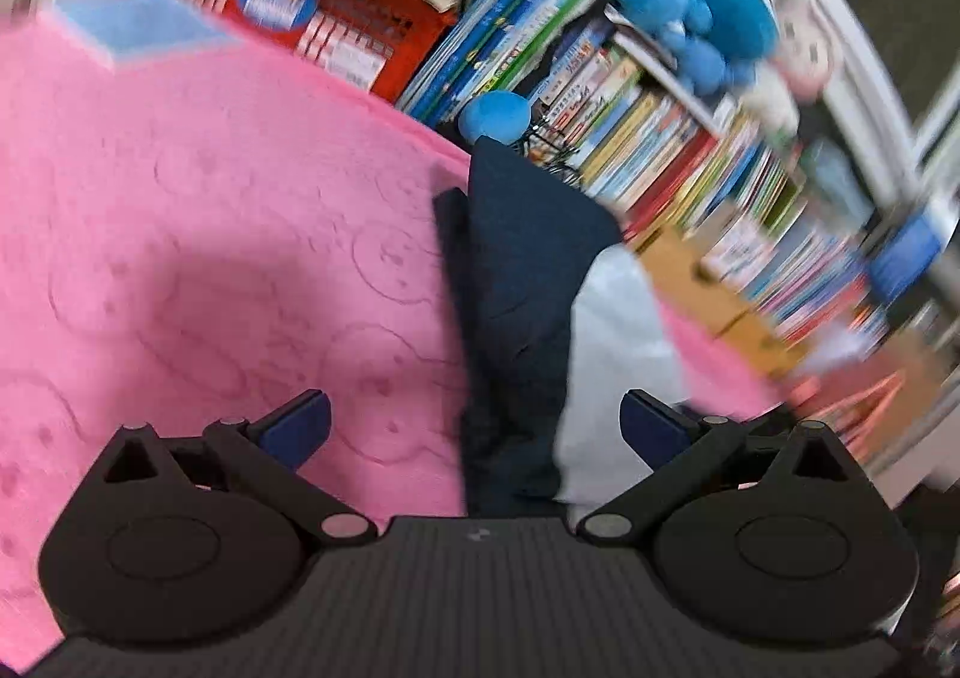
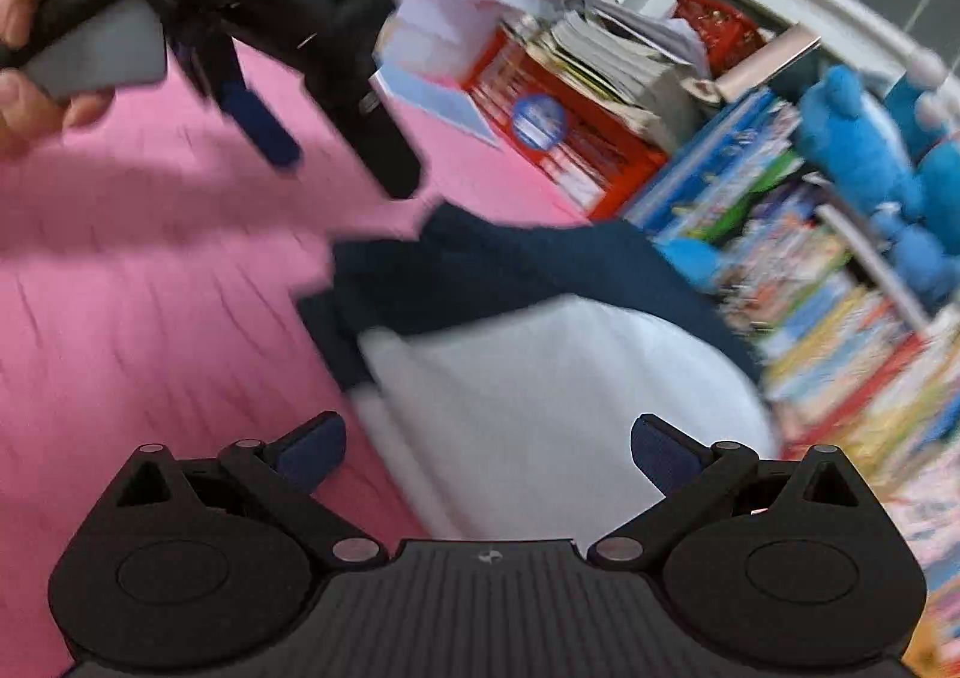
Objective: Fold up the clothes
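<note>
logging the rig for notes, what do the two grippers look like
Both match: the left gripper and right gripper have black ribbed bodies, round black housings, black linkages with silver pivots and dark blue pads. The right view shows the left gripper's grey handle.

Two matching handheld grippers: left gripper (image 1: pixel 474 426) and right gripper (image 2: pixel 487 453), black plastic throughout. Ribbed dark-grey centre plate with small pale logo. Round housings either side, triangular cut-outs above, silver pivot screws on linkages. Dark-blue pads (image 1: pixel 298 426) lining jaws. Grey handle plate under left hand (image 2: pixel 24 48).
</note>
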The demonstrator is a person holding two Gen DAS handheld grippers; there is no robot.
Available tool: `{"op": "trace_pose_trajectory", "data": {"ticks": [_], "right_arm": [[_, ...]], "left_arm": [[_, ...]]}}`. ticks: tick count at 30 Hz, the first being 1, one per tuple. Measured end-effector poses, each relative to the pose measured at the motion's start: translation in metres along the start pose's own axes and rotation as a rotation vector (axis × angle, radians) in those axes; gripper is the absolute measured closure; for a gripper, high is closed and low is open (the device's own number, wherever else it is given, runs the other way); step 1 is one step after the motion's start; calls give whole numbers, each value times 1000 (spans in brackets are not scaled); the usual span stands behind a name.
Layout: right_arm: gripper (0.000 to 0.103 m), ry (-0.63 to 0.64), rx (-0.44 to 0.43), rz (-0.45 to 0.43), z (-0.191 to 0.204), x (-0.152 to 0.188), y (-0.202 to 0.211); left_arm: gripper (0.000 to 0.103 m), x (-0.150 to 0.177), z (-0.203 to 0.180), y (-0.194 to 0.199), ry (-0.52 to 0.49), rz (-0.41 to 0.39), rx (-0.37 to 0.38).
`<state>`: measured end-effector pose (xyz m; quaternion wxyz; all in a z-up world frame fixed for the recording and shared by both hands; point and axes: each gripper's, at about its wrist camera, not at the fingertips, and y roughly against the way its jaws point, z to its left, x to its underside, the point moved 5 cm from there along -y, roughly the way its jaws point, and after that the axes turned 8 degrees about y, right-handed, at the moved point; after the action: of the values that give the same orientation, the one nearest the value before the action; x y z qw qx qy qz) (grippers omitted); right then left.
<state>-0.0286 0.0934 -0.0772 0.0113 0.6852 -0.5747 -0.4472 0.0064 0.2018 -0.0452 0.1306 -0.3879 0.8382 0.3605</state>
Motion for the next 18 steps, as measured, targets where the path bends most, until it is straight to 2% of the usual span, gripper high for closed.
{"op": "trace_pose_trajectory", "data": {"ticks": [3, 8, 9, 10, 11, 14, 15, 18], "right_arm": [[0, 55, 36, -40, 11, -15, -6], [4, 103, 95, -51, 16, -28, -17], [13, 104, 113, -46, 16, -29, -18], [38, 112, 155, -43, 17, -29, -19], [50, 116, 211, -43, 17, -28, -18], [50, 52, 297, -73, 8, -24, -11], [50, 31, 301, -79, 4, -24, -8], [50, -4, 287, -83, -4, -22, -3]], "left_arm": [[0, -5, 8, -1, 95, 36, 62], [0, -5, 6, -6, 125, 70, 115], [0, -4, 6, -5, 132, 81, 141], [0, -4, 6, -5, 144, 92, 180], [0, -3, 6, -4, 159, 105, 220], [0, -3, 8, -8, 238, 143, 334], [0, -4, 9, -11, 260, 146, 352], [0, -8, 9, -28, 290, 145, 343]]}}
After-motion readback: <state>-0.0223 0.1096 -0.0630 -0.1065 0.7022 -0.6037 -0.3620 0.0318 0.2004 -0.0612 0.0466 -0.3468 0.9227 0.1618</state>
